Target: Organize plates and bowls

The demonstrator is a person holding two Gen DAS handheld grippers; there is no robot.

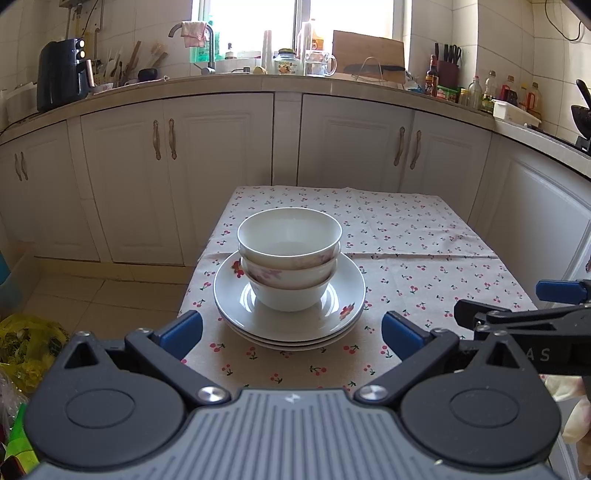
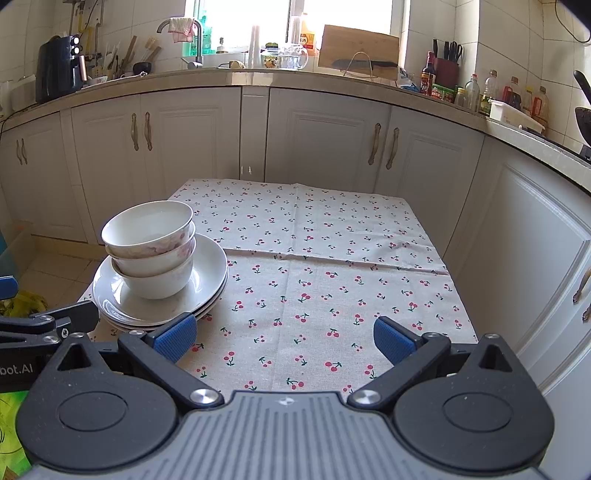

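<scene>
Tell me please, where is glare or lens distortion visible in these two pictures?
Left wrist view: the window is blown out white, and the countertop bends in a fisheye curve. Right wrist view: the window is overexposed too, a bright reflection sits on the top plate, and the cabinets bow outward.

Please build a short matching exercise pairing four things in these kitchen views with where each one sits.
1. stack of bowls
2. stack of plates
3. wooden cutting board
4. pink cloth

a. leaning by the window
b. draped over the tap
c. resting on the plates
d. directly on the cherry tablecloth

Pairs: 1-c, 2-d, 3-a, 4-b
</scene>
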